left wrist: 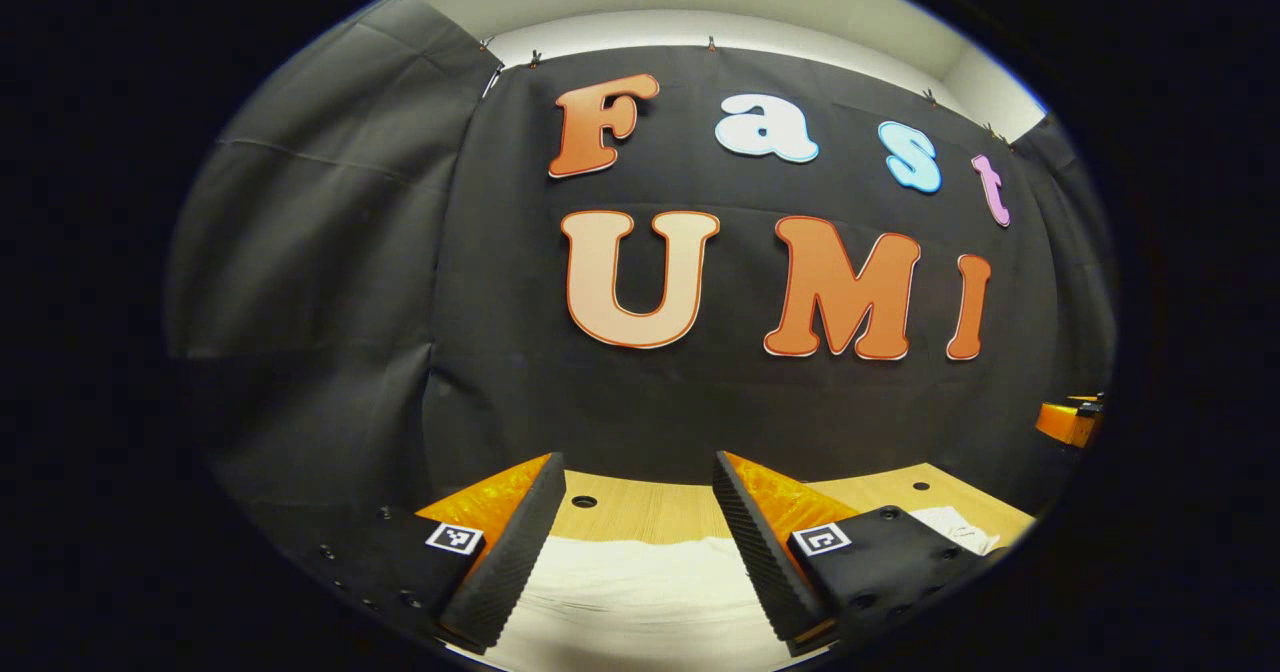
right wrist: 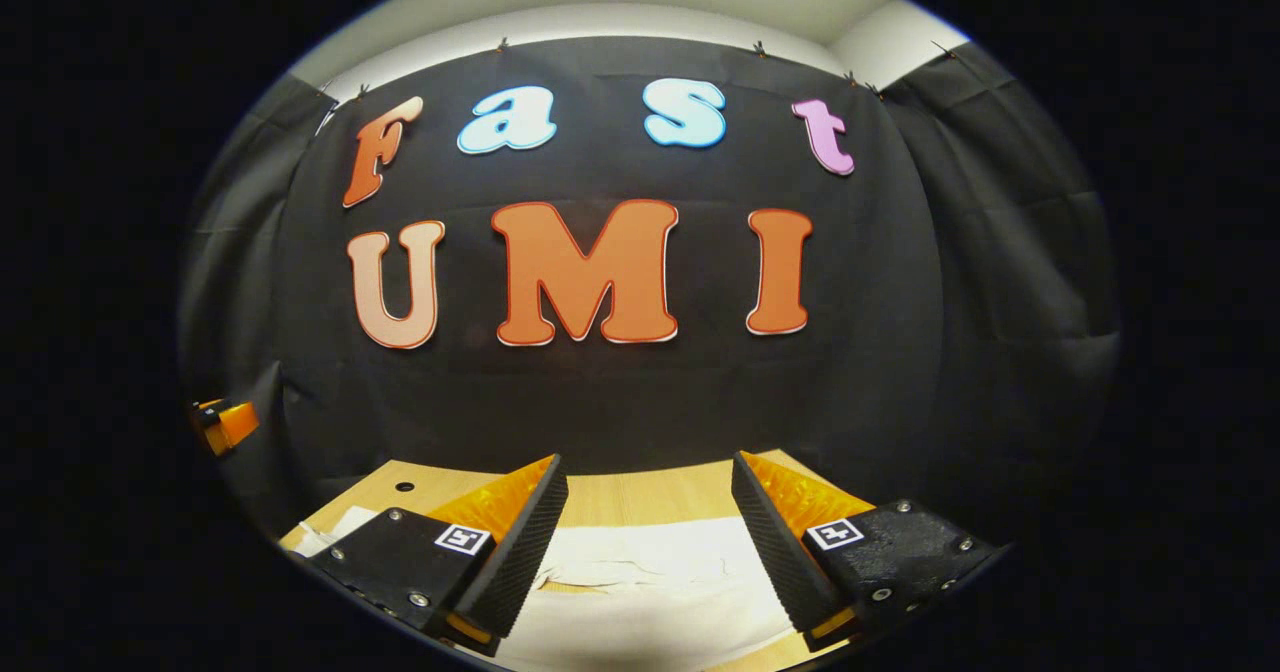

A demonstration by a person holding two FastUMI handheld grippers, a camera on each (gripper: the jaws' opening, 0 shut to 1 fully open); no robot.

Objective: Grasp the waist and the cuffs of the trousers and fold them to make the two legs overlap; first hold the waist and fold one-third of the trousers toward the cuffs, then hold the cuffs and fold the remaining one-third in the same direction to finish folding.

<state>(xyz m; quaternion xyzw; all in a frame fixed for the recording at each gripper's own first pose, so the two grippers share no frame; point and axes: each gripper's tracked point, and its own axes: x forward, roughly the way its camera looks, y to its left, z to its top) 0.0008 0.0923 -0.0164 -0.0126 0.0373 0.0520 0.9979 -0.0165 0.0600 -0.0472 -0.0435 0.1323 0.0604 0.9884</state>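
Jaws of both grippers wide apart, empty, above soft pale trousers [left wrist: 640, 592] on wooden table [left wrist: 650, 507]

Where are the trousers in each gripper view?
Left gripper view: trousers at bottom centre, pale cloth between the open left tool fingers.
Right gripper view: trousers at bottom centre, between the open right tool fingers.
Shared landmark: wooden table edge behind the cloth.
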